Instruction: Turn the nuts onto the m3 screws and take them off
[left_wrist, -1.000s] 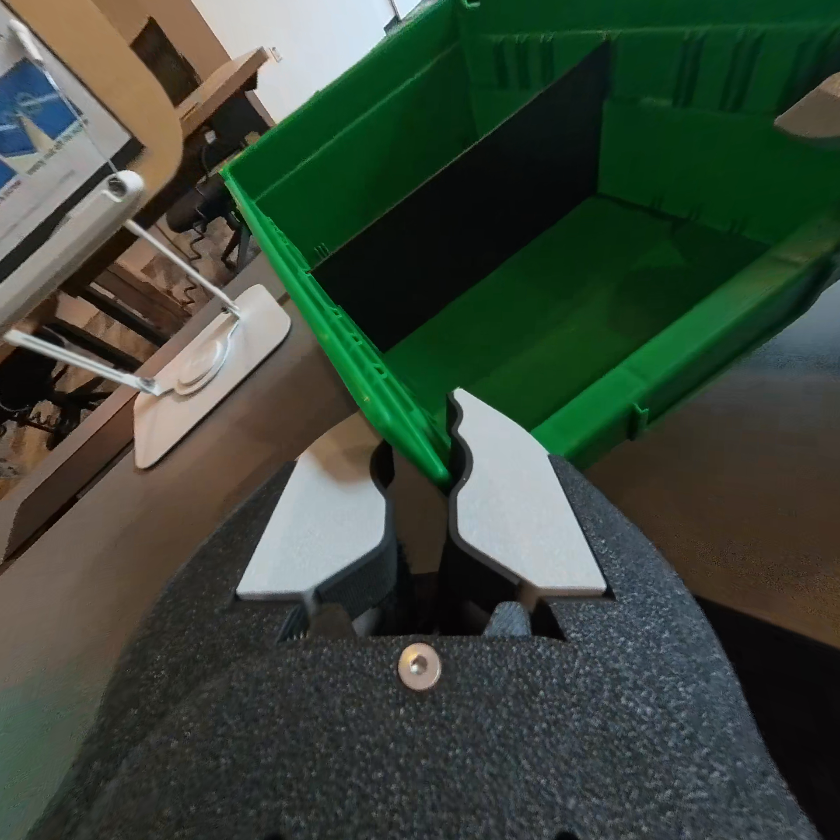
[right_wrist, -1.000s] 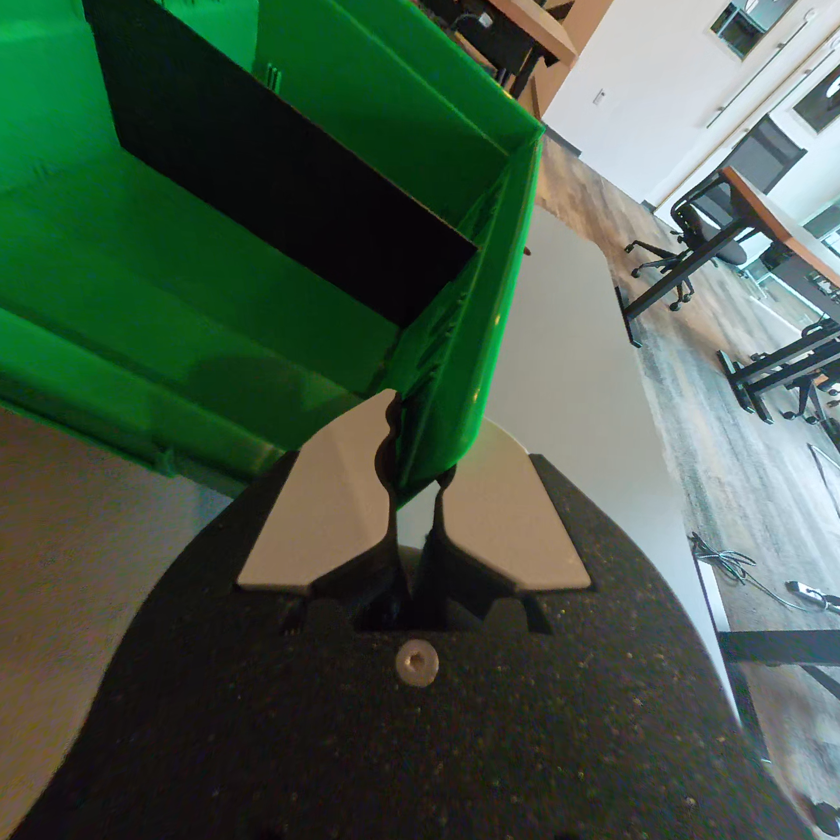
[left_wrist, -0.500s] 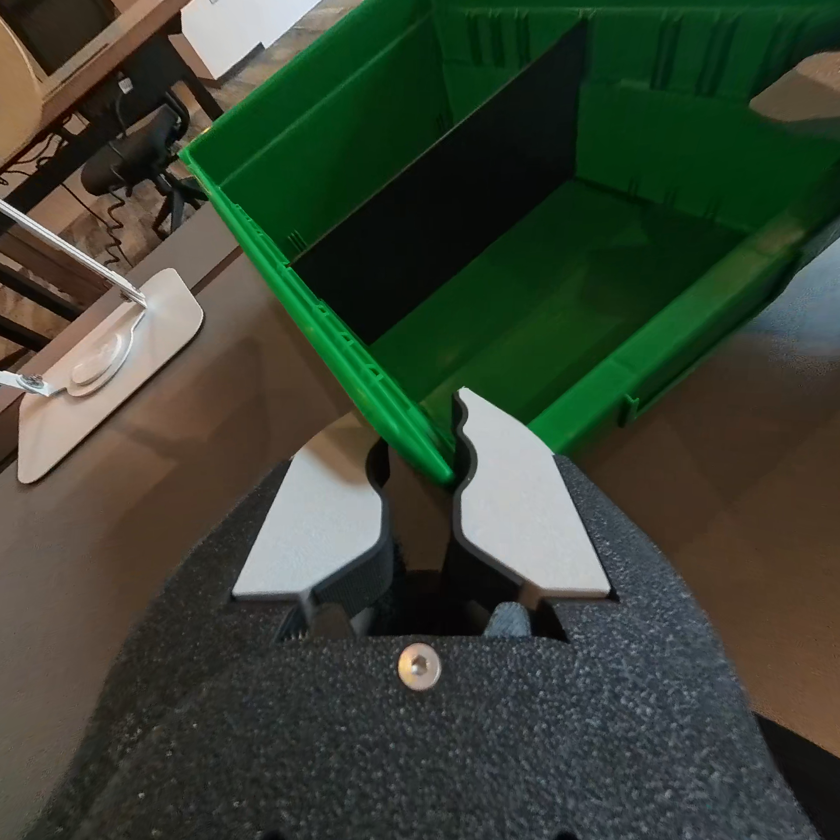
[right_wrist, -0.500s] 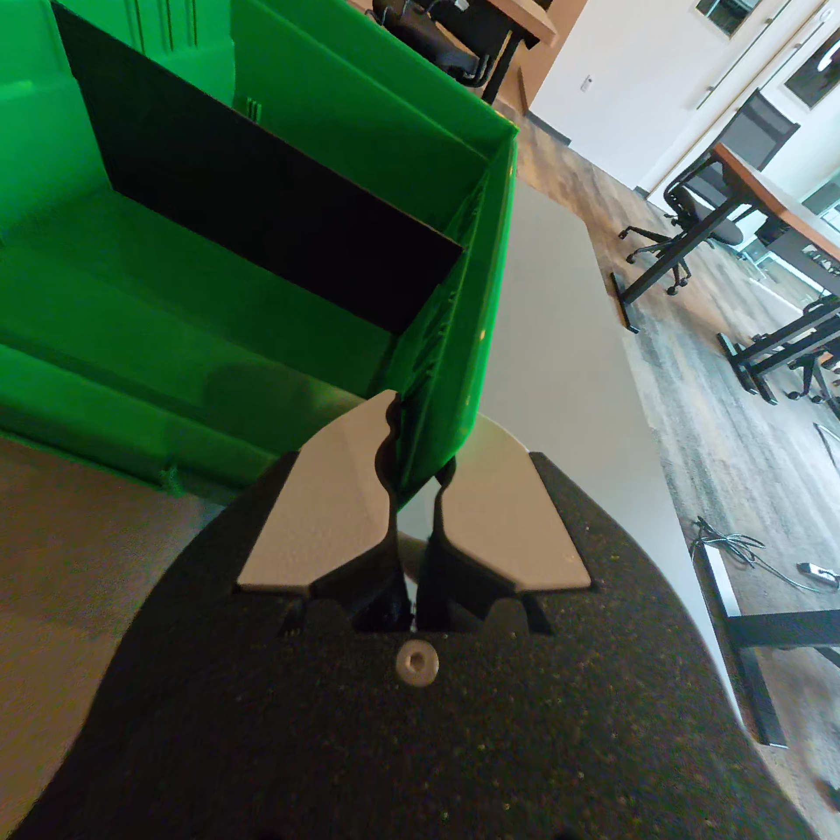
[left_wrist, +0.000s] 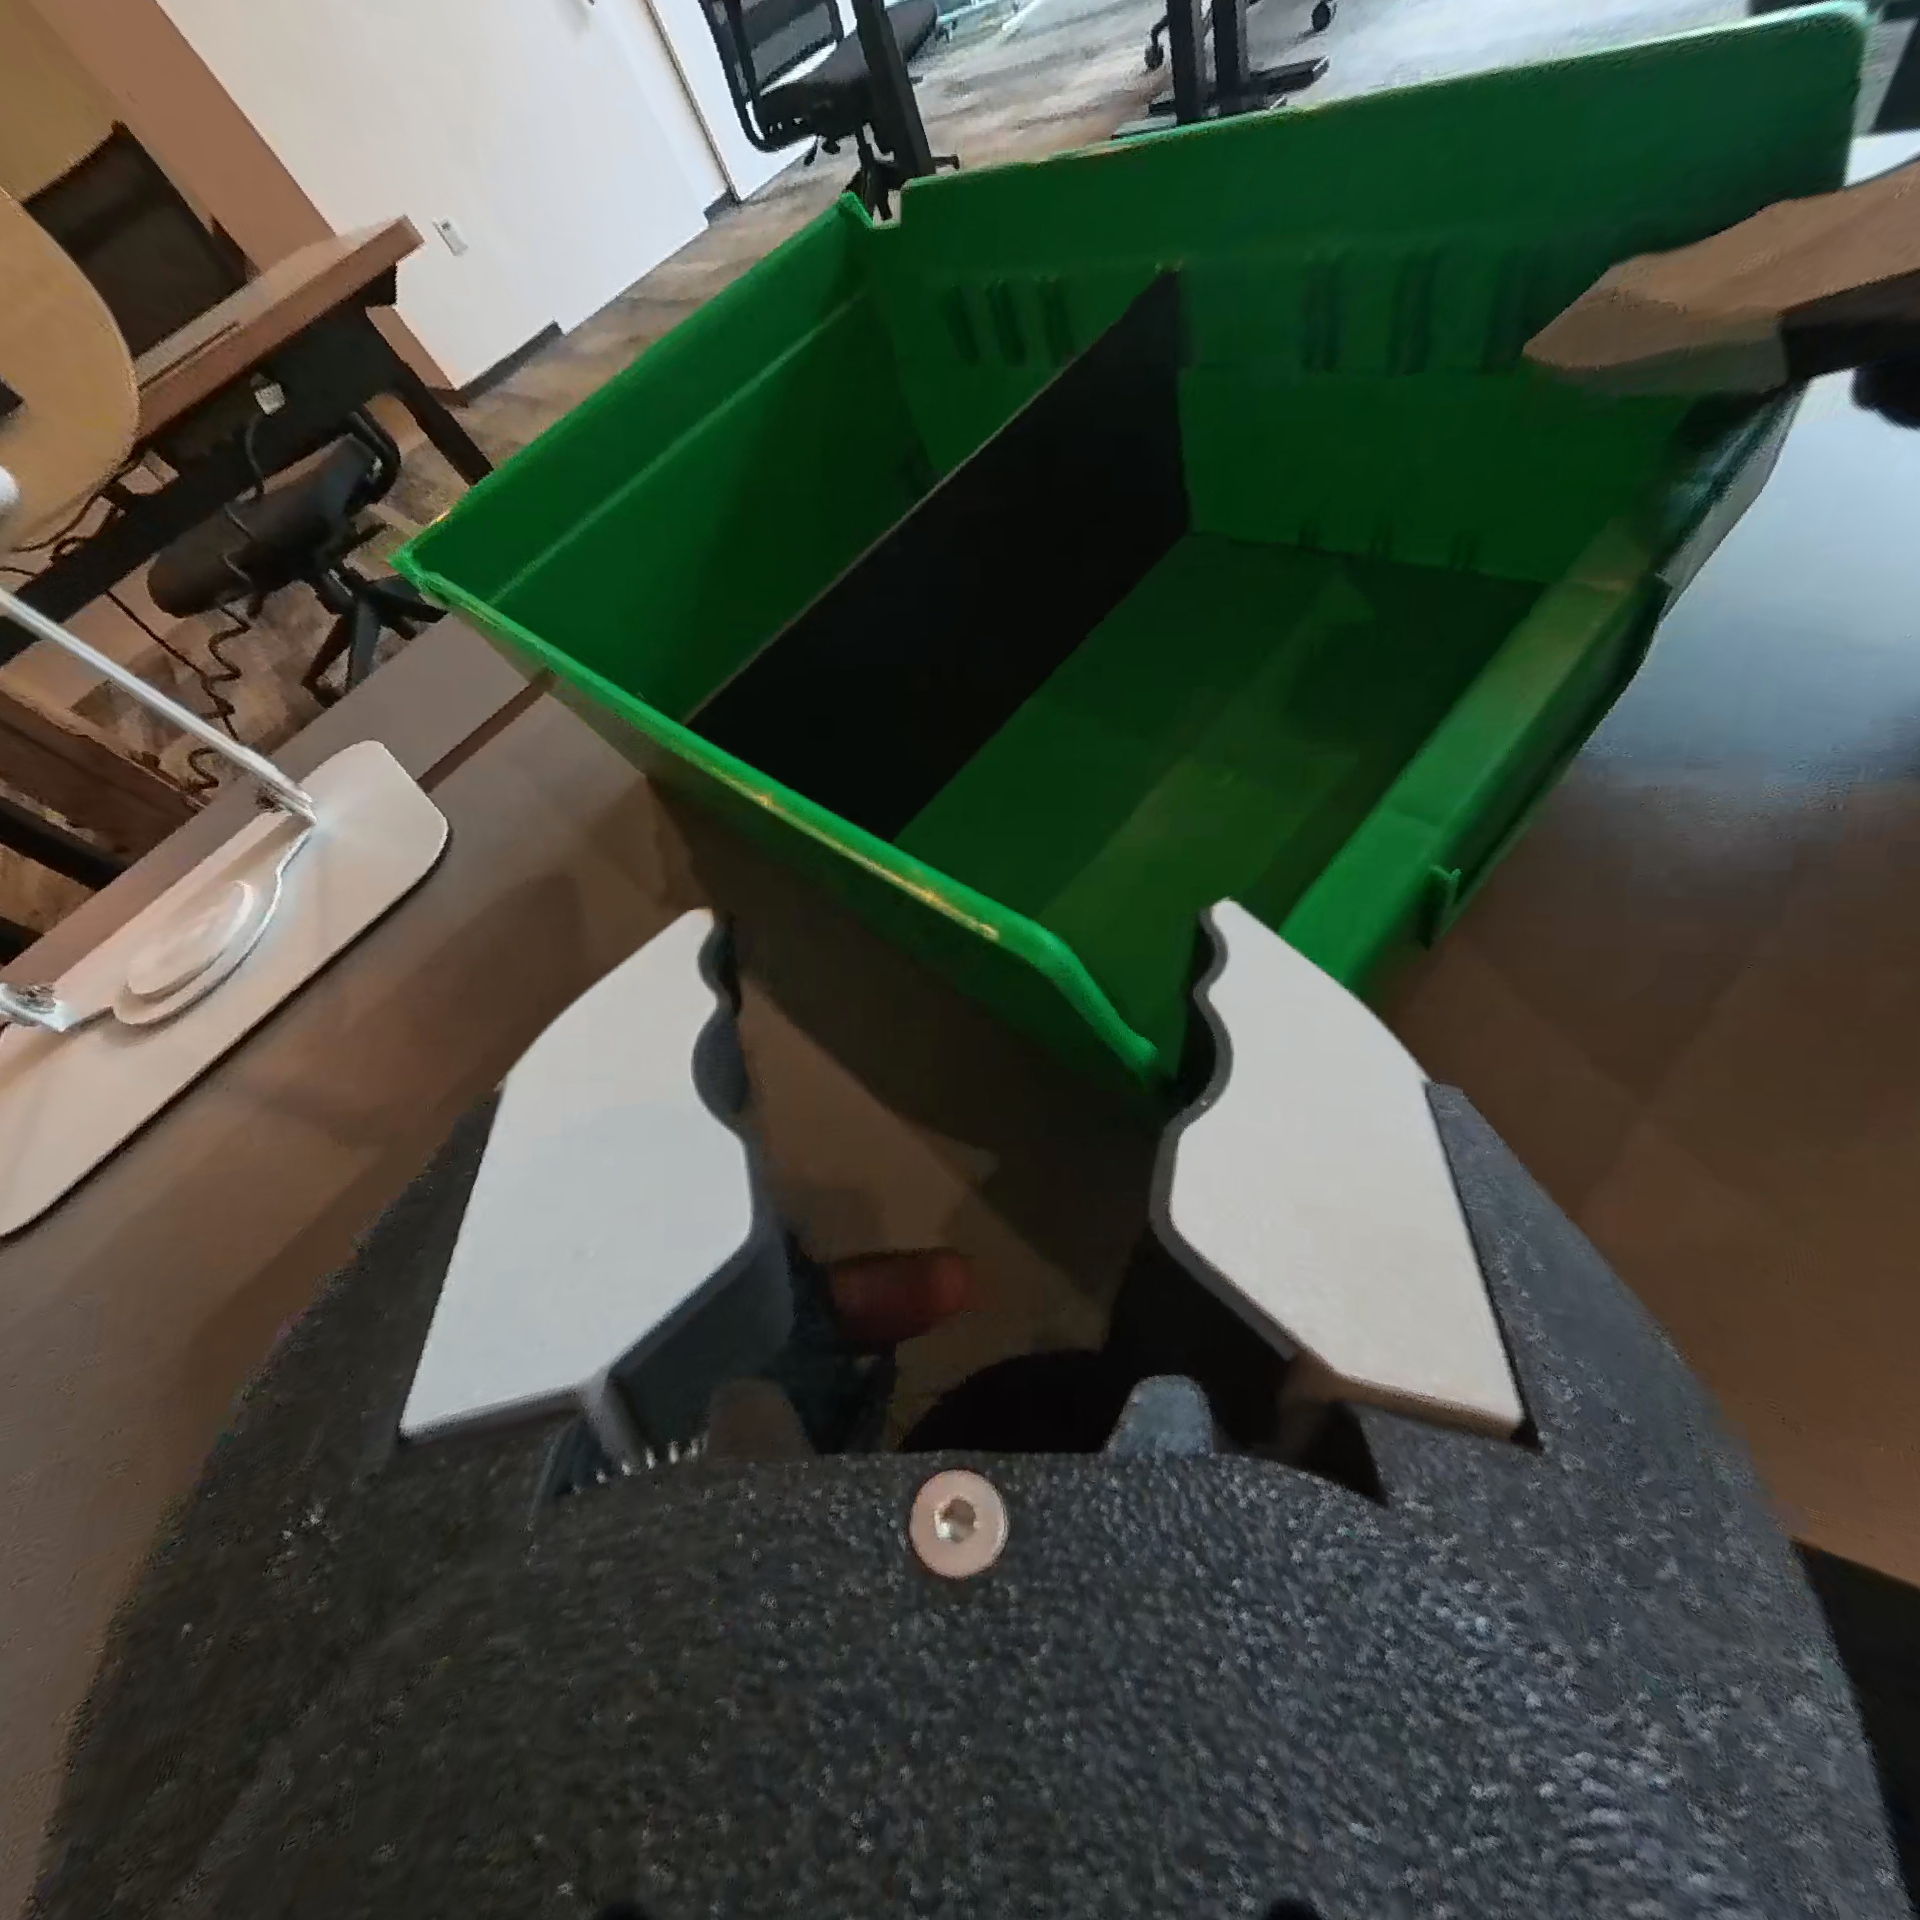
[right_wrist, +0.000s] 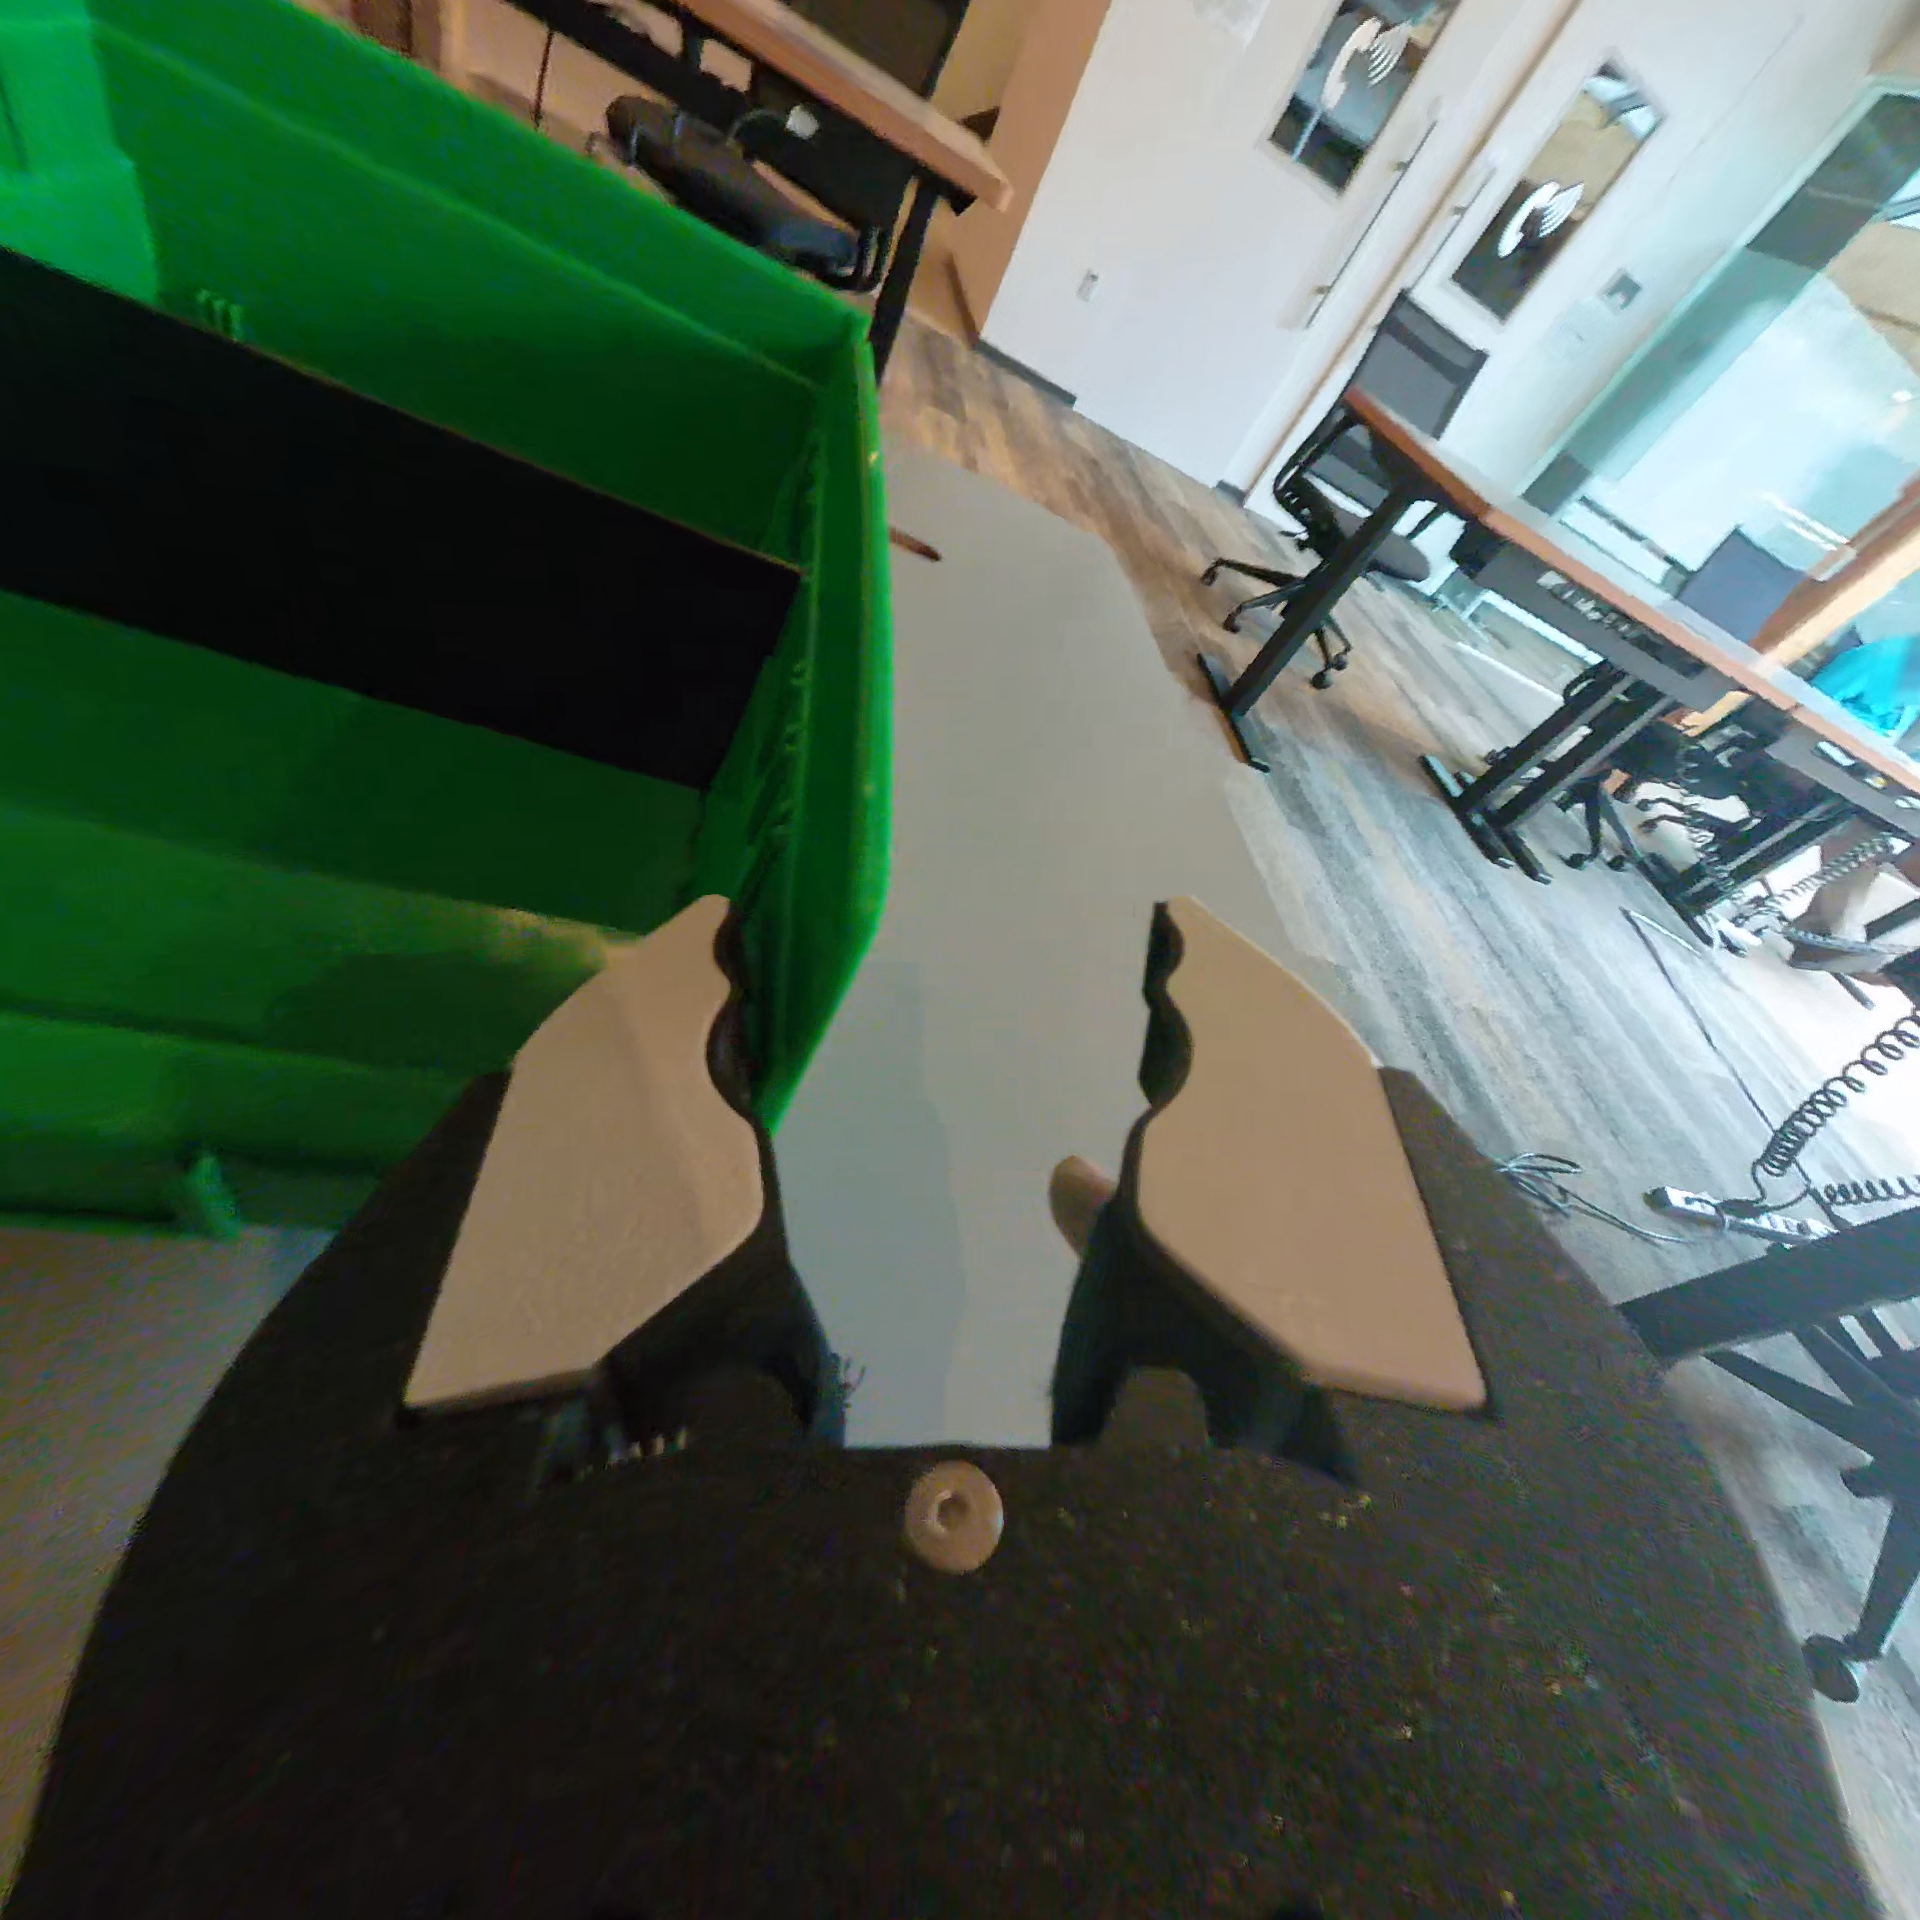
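Left wrist view looks down along the left gripper (left_wrist: 961, 997), tilted toward the near left corner of a green bin (left_wrist: 1299, 727) on a brown table (left_wrist: 312, 1143); its jaws are spread wide, the bin's side wall standing between them, close against the right finger (left_wrist: 1320, 1174) and well clear of the left one. Right wrist view shows the right gripper (right_wrist: 940, 935) at the bin's opposite near corner, jaws likewise spread, the wall just beside its left finger (right_wrist: 623, 1122) and bare table between the wall and the other finger. Neither pinches anything. A black divider (left_wrist: 966, 582) splits the bin; the near compartment looks bare, and no nuts or screws can be made out. A white stand base (left_wrist: 208, 956) lies to the left, desks and office chairs (right_wrist: 1340, 499) beyond the table edge
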